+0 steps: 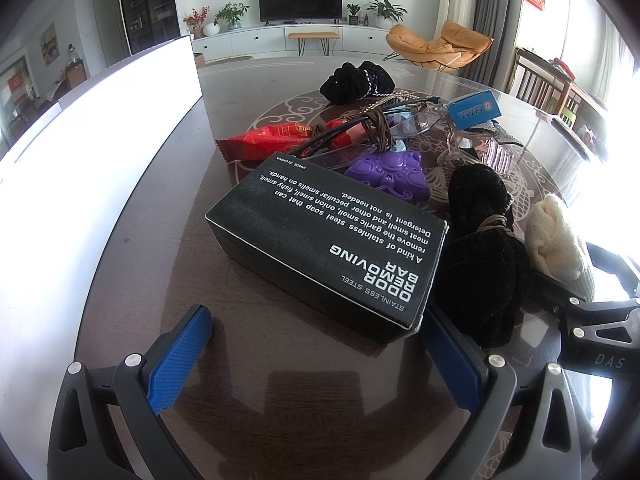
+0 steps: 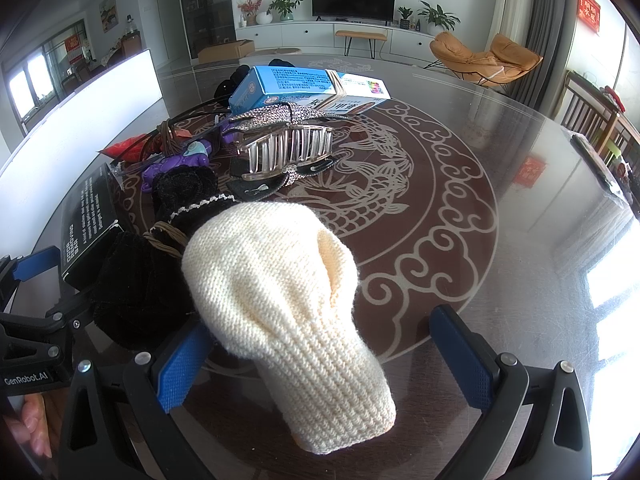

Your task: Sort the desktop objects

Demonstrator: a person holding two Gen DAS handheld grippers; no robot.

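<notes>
Only in the right wrist view, the wide-open right tool straddles a cream knit; the left tool gapes before the black box.

Left hand-held gripper is spread wide, its blue pads low and level. Right hand-held gripper is likewise spread wide, just beside the left.

Both wrist views sit low and close over the table, facing the television, sharing the black box.
</notes>
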